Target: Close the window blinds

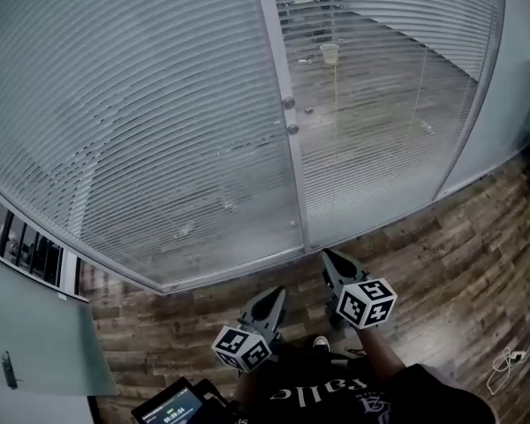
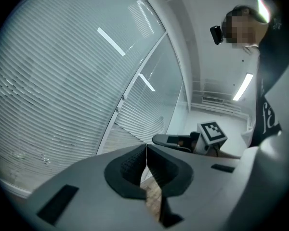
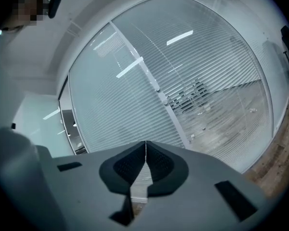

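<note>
Left gripper (image 1: 275, 295) and right gripper (image 1: 330, 259) are hanging low, jaws pressed together on nothing; the blinds (image 1: 141, 122) are standing ahead, well apart (the right panel (image 1: 389, 113) showing gaps). Risk: jaws arriving unopened would be bending the blinds rather than gripping.

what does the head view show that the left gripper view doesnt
Only the head view: the wide stretch of wooden floor, a device with a lit screen, and a white cable. Only the left gripper view: ceiling lights, and the left gripper seen with jaws pressed together, empty. Both: the window blinds and the right gripper.
</note>
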{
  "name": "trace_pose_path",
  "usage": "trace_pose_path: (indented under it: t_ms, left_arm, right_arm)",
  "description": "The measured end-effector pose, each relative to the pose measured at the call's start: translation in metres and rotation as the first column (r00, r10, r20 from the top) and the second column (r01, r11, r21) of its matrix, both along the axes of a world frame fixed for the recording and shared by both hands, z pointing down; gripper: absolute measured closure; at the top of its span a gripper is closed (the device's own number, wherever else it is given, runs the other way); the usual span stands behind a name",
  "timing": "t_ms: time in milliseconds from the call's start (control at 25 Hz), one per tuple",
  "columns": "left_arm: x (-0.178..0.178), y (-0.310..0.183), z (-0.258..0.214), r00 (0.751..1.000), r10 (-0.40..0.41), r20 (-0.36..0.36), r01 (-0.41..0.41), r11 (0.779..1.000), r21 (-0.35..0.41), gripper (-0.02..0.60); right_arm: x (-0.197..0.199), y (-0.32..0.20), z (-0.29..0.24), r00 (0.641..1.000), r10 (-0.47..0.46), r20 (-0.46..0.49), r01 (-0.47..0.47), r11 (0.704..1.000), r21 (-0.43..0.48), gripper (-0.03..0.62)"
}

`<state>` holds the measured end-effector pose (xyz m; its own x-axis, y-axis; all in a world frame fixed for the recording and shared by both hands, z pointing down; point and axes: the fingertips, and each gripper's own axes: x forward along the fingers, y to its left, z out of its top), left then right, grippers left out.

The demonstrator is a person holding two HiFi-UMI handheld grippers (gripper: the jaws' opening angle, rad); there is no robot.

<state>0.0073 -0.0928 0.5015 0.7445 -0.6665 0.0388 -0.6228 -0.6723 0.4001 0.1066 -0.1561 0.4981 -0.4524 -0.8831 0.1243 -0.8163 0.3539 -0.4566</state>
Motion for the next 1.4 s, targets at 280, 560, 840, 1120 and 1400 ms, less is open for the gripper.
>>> trace_pose_path:
  t_ms: [280,560,840,1120,1400]
  left_arm:
    - [0.01,-0.078,0.005,1.0,0.004,0.005,-0.004,1.0,-0.017,0.575]
    - [0.003,-0.178,-0.002,0.994,0.103,0.03,-0.104,0.994,0.033,0.575]
    - [-0.02,-0.266,-0.022,0.98,0.18,0.089,-0.188,0.979,0.078,0.575]
    - [-0.036,-0.329,-0.014,0.977,0.193,0.091,-0.199,0.978,0.065,0.575]
    - [-0.039,-0.344,0.001,0.975,0.21,0.076,-0.213,0.976,0.04,0.575]
  right_arm:
    - [0.012,-0.097,-0.018,1.0,-0.005,-0.015,0.006,0.999,0.042,0.576]
    - [0.003,-0.208,-0.02,1.0,0.02,0.024,-0.02,1.0,0.003,0.54]
    - [0.002,-0.325,-0.049,0.987,0.123,0.107,-0.123,0.992,-0.002,0.451]
    - [0.012,-0.394,-0.056,0.947,0.2,0.253,-0.194,0.98,-0.047,0.439]
    - [0.001,-0.391,-0.053,0.677,0.262,-0.688,-0.147,0.964,0.222,0.459]
